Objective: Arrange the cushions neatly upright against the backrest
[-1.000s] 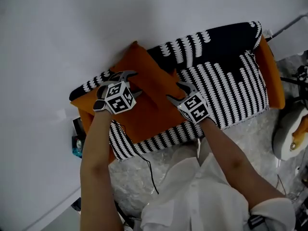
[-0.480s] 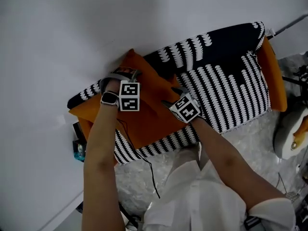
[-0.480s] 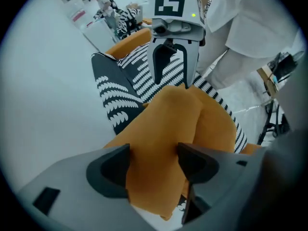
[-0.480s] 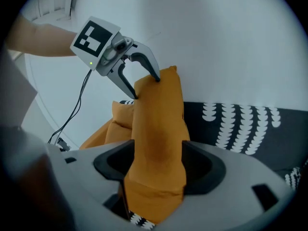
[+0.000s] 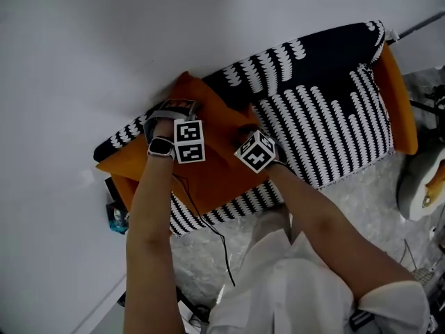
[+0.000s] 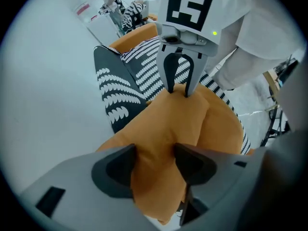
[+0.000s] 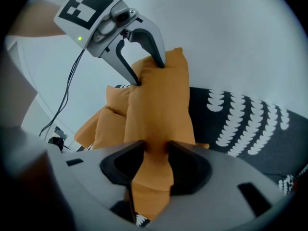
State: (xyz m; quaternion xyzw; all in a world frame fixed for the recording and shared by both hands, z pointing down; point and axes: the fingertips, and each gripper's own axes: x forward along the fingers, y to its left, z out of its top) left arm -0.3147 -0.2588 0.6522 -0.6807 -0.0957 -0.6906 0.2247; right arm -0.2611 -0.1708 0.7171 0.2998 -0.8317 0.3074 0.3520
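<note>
Pinching from two sides: your left gripper (image 6: 154, 163) and right gripper (image 7: 153, 161) have just been closing, and each nips an edge of the orange cushion (image 7: 161, 105) between its jaws. The cushion stands just ahead of both tools, near the backrest (image 5: 306, 54). Step looks like squaring it upright. Next probably calls for pushing it flush back, then releasing.

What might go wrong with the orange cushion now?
The left gripper and the right gripper have just been closing on the orange cushion, each pinching only an edge, so it may slip free. It looks soft, so it might flop forward instead of standing upright against the backrest.
</note>
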